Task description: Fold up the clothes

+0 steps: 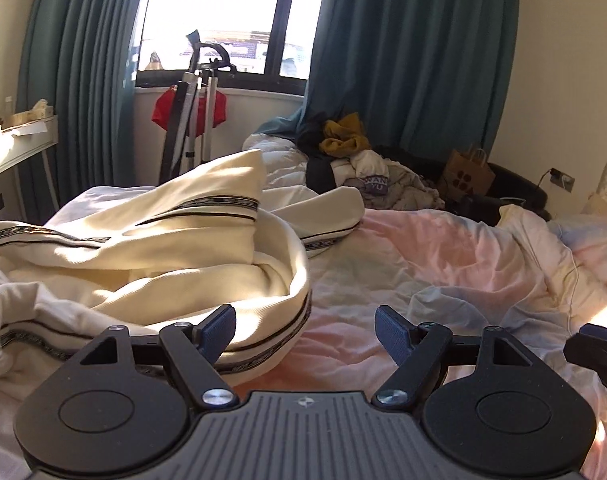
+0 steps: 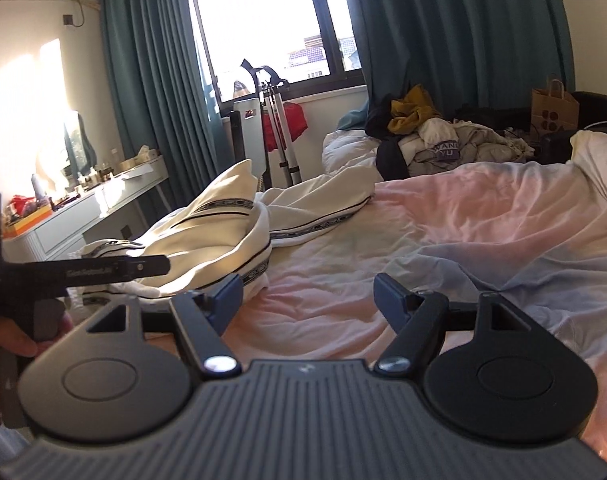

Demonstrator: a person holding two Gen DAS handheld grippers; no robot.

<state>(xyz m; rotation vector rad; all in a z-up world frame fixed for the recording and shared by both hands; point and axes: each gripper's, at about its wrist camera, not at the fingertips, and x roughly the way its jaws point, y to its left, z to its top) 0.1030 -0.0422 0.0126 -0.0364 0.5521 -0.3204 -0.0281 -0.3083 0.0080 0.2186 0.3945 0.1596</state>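
The cream garment (image 1: 175,248) with dark patterned trim lies crumpled in a heap on the bed (image 1: 443,264), toward its left side, one part flung out across the pastel bedcover. Both sets of tongs stand wide open with nothing between the pads: the left tongs (image 1: 305,334) hover just over the near edge of the heap, and the right tongs (image 2: 307,300) hang over bare bedcover just beside it.

The step in hand looks like taking hold of the garment to spread it flat before any fold. To do that well, each set of tongs should pick a single layer at a clear landmark, such as the trimmed hem or a corner, not a bunch of cloth from the middle. The two grips want to be well apart along the same edge, so that lifting and drawing outward opens the heap. The clear stretch of bedcover to the right seems the best place to lay it out.
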